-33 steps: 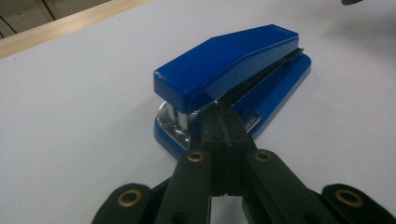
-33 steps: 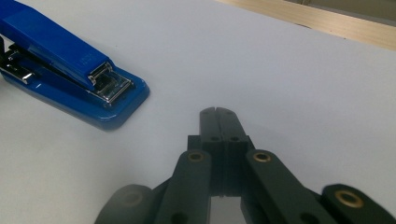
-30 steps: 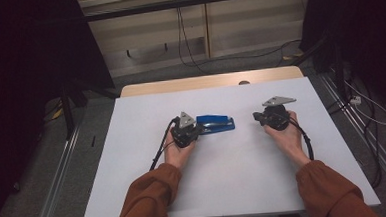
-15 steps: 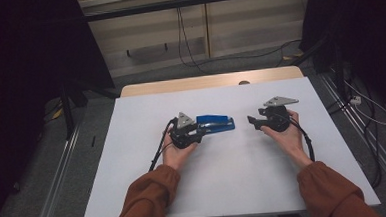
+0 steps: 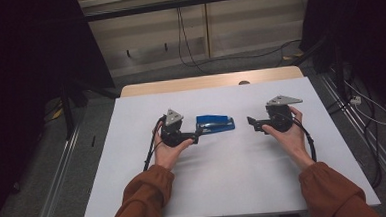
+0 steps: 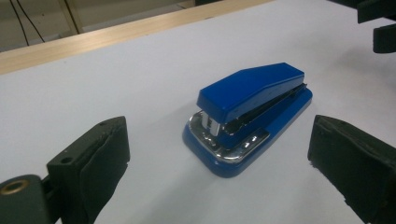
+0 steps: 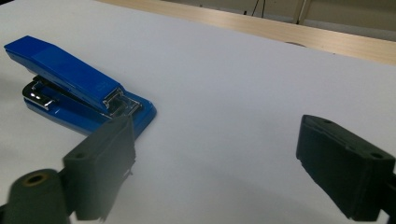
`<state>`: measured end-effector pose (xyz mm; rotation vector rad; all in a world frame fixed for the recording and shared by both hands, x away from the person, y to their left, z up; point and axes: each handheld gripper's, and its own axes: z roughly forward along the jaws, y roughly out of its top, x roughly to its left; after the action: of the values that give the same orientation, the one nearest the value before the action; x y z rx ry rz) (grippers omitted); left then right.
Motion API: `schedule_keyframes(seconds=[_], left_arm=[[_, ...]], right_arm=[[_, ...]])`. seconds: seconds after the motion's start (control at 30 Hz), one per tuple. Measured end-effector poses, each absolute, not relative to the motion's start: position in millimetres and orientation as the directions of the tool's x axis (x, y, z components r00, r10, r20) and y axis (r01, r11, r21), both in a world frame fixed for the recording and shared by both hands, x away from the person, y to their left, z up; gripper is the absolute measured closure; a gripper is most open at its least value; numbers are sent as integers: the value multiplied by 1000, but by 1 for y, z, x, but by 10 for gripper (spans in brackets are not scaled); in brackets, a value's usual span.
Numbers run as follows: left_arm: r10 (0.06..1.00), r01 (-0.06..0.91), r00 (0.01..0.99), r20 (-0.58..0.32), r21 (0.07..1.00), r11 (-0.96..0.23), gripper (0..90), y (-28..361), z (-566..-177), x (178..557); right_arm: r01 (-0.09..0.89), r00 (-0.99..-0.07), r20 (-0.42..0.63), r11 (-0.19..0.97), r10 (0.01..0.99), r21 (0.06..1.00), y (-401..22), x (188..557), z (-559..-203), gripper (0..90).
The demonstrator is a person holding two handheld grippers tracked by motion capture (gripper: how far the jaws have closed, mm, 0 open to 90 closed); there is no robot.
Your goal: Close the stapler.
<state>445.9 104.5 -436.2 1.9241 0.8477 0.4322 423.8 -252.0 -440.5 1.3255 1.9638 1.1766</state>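
A blue stapler [image 5: 215, 123] lies flat on the white table top [image 5: 225, 182], its metal mouth toward my left gripper [image 5: 197, 135]. In the left gripper view the stapler [image 6: 247, 116] sits just ahead of the gap, and the left gripper [image 6: 219, 161] is open, its jaws having just been opening with no pad touching anything. My right gripper [image 5: 250, 121] hovers to the stapler's right, pointing at it. In the right gripper view the stapler [image 7: 79, 84] lies ahead at the left, and the right gripper [image 7: 224, 163], also just opened, has nothing between its jaws.
A wooden strip [image 5: 209, 81] runs along the table's far edge. Beyond it cables [image 5: 187, 43] trail over the floor before a pale wall panel. Metal rails [image 5: 60, 185] flank the table, and dark curtains stand on both sides.
Both grippers' jaws have spread from shut to wide open. The left hand has drawn back a little to the left, away from the stapler. The stapler and the right hand have stayed put.
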Motion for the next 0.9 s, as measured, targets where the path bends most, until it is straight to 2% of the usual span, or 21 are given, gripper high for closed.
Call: schedule_keyframes(seconds=[0.07,0.3,0.67,0.9], left_arm=[[707,359,705,-54,888,-289,30,109,-435,443],[727,330,686,-32,904,-271,32,121,-426,434],[743,313,669,-28,917,-247,46,148,-421,417],[767,275,642,21,927,-256,57,165,-425,404]], right_arm=[[484,-415,57,167,908,859,-252,422,-439,54],[483,-389,76,133,918,866,-254,413,-431,58],[441,-368,43,133,929,888,-260,389,-426,61],[430,-373,40,134,927,893,-262,376,-428,60]])
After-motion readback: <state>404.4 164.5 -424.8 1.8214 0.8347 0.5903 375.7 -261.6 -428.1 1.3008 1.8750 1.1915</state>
